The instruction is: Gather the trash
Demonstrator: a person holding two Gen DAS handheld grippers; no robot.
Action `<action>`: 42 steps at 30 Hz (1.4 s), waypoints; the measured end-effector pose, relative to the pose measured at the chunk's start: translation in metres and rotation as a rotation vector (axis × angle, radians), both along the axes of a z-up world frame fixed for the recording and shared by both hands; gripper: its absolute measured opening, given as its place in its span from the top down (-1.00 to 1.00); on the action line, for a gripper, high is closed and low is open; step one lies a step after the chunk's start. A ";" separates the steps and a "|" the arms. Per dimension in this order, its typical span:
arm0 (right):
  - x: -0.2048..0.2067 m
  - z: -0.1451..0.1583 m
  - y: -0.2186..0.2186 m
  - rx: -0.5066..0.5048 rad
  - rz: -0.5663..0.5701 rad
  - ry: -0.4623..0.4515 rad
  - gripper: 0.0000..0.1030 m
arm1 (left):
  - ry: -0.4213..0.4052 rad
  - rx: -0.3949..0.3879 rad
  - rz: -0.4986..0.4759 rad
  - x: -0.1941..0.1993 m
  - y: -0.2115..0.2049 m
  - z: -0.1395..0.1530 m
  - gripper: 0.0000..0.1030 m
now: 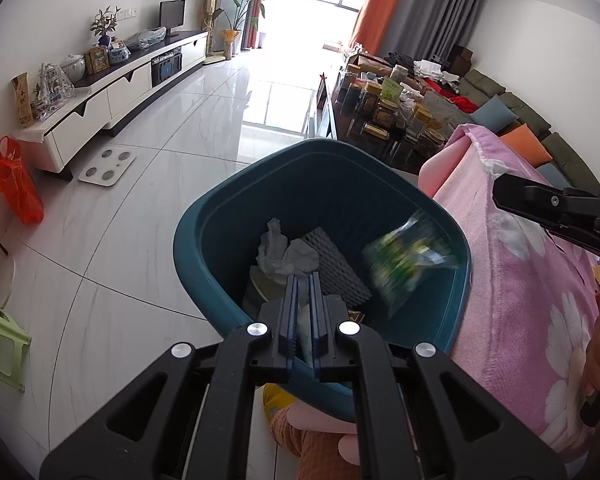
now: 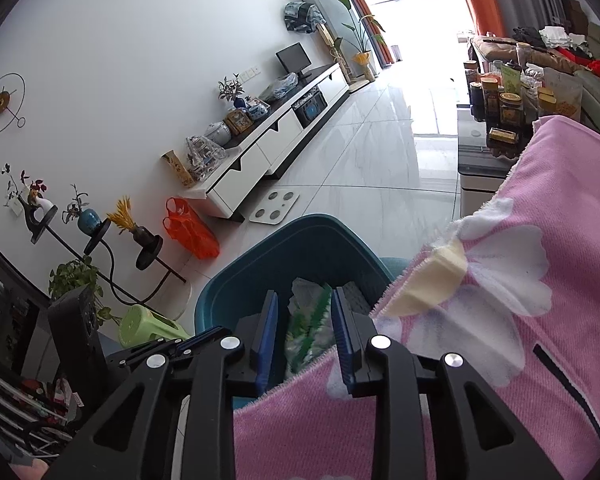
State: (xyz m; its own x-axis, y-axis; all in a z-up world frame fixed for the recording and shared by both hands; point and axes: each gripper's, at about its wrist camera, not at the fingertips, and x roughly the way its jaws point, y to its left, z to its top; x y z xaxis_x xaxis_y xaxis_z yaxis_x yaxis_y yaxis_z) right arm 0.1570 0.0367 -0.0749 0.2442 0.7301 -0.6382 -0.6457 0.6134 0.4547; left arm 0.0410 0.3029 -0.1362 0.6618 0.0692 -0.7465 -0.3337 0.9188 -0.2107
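Green wrapper (image 1: 410, 258) falls into bin (image 1: 220, 220), clear of right gripper (image 2: 305, 334) jaws.

A blurred green-printed wrapper (image 1: 410, 260) hangs tilted inside the teal bin (image 1: 204, 240), above crumpled white tissue (image 1: 284, 252) and grey mesh foam (image 1: 336, 268).
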 end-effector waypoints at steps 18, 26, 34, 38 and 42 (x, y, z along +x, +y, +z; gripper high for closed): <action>-0.038 0.040 -0.087 0.081 -0.059 -0.138 0.16 | -0.210 0.069 -0.131 -0.017 -0.064 0.073 0.14; -0.062 0.048 -0.157 0.078 -0.174 -0.191 0.08 | -0.243 0.046 -0.315 -0.003 -0.135 0.085 0.09; -0.082 0.038 -0.227 0.053 -0.330 -0.192 0.06 | -0.239 0.019 -0.500 0.004 -0.209 0.081 0.08; -0.095 0.033 -0.262 0.036 -0.411 -0.198 0.06 | -0.230 0.014 -0.586 0.004 -0.243 0.078 0.08; -0.106 0.029 -0.301 0.026 -0.507 -0.205 0.06 | -0.211 0.006 -0.659 0.009 -0.273 0.073 0.06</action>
